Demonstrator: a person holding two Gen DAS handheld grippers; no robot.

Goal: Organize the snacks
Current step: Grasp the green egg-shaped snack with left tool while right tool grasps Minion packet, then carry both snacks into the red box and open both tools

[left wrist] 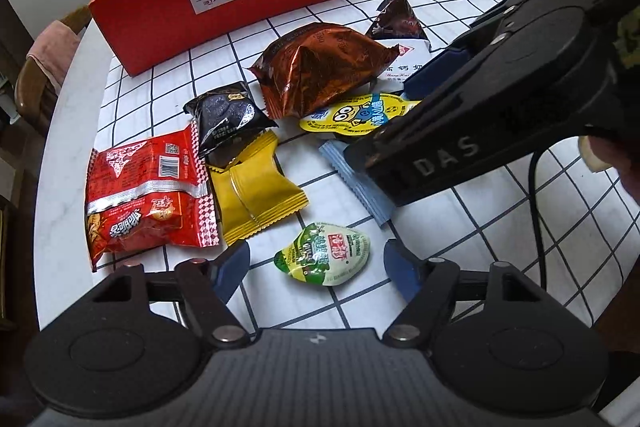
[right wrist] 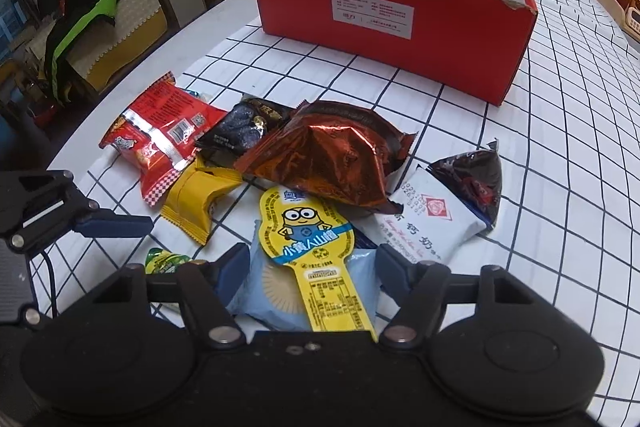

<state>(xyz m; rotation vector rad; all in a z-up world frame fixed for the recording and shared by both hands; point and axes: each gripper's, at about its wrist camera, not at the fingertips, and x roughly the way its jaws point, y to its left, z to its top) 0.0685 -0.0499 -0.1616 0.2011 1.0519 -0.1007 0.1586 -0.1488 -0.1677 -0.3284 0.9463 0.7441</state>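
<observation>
Left gripper [left wrist: 316,261] w/ fingers apart straddles the green-white snack pack [left wrist: 323,255], not pressing it; pack lies flat on the checked tablecloth [left wrist: 500,223], long axis across the jaws. Right gripper [right wrist: 308,267], fingers apart, brackets the light-blue packet [right wrist: 276,291] under the yellow minion lid [right wrist: 308,239], whose tab points toward the gripper; contact unclear. Red box [right wrist: 392,27] sits toward the table's far edge.

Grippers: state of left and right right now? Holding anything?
Left gripper: open, straddling the small green packet, pads not touching.
Right gripper: open around the pale blue packet and yellow cartoon snack, nothing gripped.
</observation>
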